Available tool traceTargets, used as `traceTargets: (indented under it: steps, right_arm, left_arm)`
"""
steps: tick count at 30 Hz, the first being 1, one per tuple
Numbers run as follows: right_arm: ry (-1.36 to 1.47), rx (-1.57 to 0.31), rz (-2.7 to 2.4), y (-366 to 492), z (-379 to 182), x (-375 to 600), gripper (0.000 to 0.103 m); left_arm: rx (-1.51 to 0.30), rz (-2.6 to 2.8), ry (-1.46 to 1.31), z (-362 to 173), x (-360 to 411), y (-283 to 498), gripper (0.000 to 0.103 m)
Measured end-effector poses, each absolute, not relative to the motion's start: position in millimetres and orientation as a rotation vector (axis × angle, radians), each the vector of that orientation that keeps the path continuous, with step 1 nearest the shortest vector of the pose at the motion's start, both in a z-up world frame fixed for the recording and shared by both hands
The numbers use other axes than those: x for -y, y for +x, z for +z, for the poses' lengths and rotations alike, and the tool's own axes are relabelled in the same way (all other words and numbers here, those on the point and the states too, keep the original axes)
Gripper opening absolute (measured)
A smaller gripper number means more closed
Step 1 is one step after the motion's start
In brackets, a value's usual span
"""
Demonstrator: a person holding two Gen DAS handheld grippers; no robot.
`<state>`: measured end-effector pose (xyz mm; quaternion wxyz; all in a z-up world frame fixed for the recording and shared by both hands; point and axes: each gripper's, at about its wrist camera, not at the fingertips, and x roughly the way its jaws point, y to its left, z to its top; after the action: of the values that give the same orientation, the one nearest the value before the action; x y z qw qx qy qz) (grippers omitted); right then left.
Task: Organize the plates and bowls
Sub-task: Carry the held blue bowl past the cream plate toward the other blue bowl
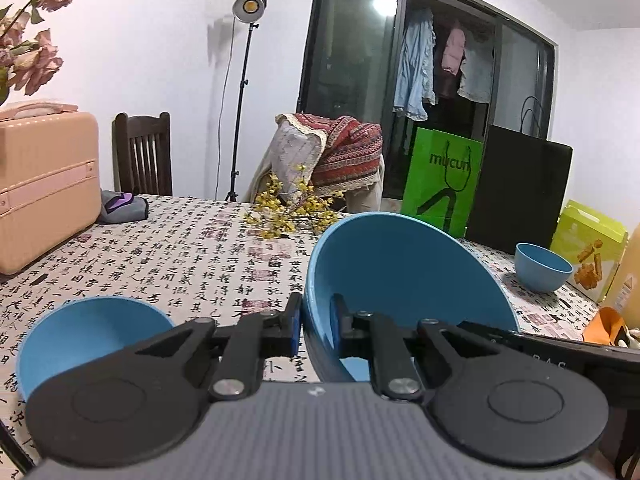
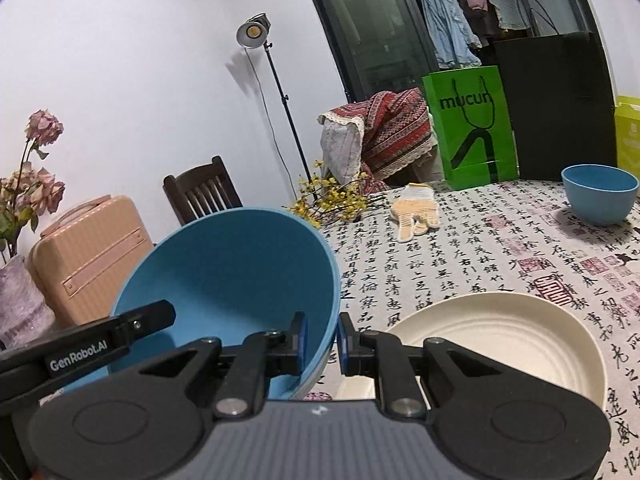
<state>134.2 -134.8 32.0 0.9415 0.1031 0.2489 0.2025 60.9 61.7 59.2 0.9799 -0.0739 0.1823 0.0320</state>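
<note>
Left wrist view: you carry the large blue bowl [image 1: 404,280] with left gripper [image 1: 316,326] and right gripper [image 2: 322,338] both clamped on its rim; next, probably nest it with the small blue bowl [image 1: 92,332] at lower left.

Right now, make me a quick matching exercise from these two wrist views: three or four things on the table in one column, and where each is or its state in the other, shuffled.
Things:
1. large blue bowl
2. cream plate
3. knitted glove
4. green paper bag

Places or states:
A. stands upright at the table's far edge
B. lies flat beside the yellow flower sprigs
C. tilted, rim clamped by both the left gripper and the right gripper
D. rests on the tablecloth, right of the right gripper

Pairs: 1-C, 2-D, 3-B, 4-A
</note>
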Motion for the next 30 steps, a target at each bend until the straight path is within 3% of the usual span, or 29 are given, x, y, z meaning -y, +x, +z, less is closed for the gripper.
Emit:
traceTargets:
  steps: [30]
  right_arm:
    - [0.166,-0.514,0.499,143,40,74,0.015]
  left_arm:
    - [-0.313,0.138,-0.219,63,-121,45,0.015]
